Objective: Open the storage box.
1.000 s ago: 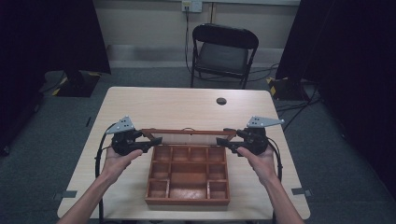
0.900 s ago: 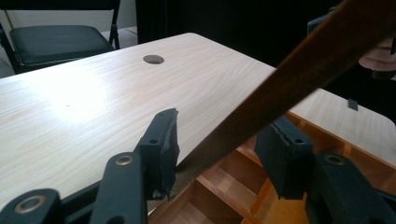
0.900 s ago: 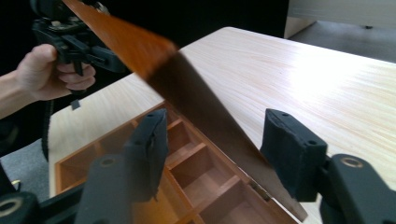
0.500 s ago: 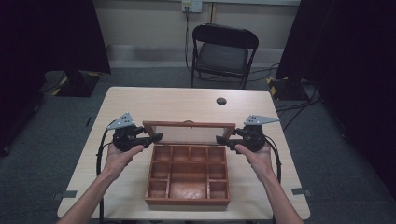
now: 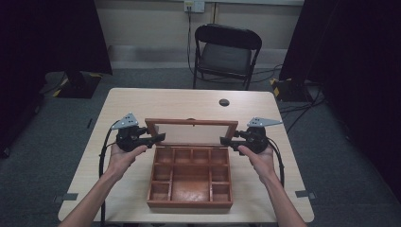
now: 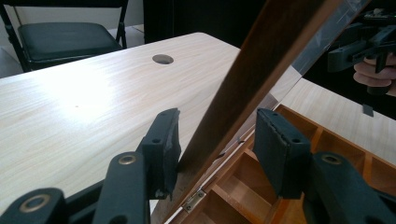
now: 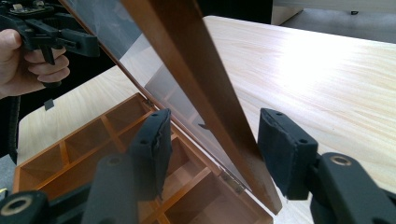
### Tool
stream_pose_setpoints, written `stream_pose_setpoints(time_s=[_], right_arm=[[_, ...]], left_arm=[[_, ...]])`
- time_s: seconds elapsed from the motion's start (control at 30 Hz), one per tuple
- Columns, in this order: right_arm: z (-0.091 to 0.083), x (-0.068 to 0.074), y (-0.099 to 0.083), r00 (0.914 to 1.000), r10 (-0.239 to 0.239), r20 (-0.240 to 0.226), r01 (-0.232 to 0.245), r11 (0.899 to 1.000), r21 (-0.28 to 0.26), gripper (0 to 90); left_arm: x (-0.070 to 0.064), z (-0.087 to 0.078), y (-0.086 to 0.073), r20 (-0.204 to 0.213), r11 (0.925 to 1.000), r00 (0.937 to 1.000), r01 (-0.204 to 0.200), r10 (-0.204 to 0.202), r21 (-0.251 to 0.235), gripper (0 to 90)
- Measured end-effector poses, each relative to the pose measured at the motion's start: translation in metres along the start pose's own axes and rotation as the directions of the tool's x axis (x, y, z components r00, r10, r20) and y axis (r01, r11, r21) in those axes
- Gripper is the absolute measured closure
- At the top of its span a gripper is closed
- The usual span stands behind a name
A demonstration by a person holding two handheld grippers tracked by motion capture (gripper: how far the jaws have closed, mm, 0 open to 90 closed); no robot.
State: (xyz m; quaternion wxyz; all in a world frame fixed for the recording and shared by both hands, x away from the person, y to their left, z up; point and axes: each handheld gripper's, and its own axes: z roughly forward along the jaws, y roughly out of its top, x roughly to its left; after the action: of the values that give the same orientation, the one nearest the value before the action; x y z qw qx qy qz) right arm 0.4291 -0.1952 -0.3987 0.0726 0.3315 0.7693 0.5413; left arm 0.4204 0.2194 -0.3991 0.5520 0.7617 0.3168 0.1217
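Note:
A brown wooden box (image 5: 189, 202) with several compartments sits on the table, and its glass-paned lid (image 5: 191, 122) stands raised at the back. My left gripper (image 5: 158, 138) is at the lid's left edge and my right gripper (image 5: 226, 140) at its right edge. In the left gripper view the lid's wooden frame (image 6: 261, 60) runs between the open jaws of my left gripper (image 6: 217, 140), against the left pad and clear of the right one. In the right gripper view the lid's frame (image 7: 187, 60) passes between the spread jaws of my right gripper (image 7: 215, 140), closer to the right pad.
The light wooden table (image 5: 189, 101) has a dark round cable hole (image 5: 224, 102) near its far edge. A black folding chair (image 5: 227, 52) stands beyond the table. Dark curtains hang on both sides and cables lie on the floor at the right.
The lid has swung up and back: a second ago it looked like a thin bar between the grippers, now its full frame and pane show. Both grippers rose slightly with it.

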Motion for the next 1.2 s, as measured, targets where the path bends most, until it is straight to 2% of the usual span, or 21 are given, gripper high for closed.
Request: stream_pose_setpoints(time_s=[0.13,0.43,0.63,0.93,1.2], right_arm=[[0.003,-0.003,0.000,1.0000,0.000,0.006,0.000,1.000,0.006,45.6],[0.015,-0.010,-0.002,1.0000,0.008,-0.002,-0.008,1.000,0.006,53.0],[0.015,-0.012,-0.001,1.0000,0.002,0.003,-0.002,1.000,0.008,54.2],[0.017,-0.014,0.001,0.9999,-0.006,0.010,0.006,1.000,0.009,55.3],[0.019,-0.016,0.001,0.9999,-0.005,0.014,0.005,1.000,0.002,54.5]], left_arm=[[0.002,0.002,0.000,-0.001,1.0000,1.0000,0.004,-0.004,-0.003,51.1],[0.006,0.006,-0.001,-0.015,1.0000,0.9999,0.004,-0.003,0.009,51.9],[0.009,0.009,-0.003,-0.018,0.9997,0.9998,0.007,-0.007,0.022,51.9],[0.011,0.013,-0.007,-0.020,0.9996,0.9995,0.026,-0.026,0.015,50.9],[0.014,0.017,-0.011,-0.038,0.9994,0.9989,0.027,-0.026,0.022,53.4]])
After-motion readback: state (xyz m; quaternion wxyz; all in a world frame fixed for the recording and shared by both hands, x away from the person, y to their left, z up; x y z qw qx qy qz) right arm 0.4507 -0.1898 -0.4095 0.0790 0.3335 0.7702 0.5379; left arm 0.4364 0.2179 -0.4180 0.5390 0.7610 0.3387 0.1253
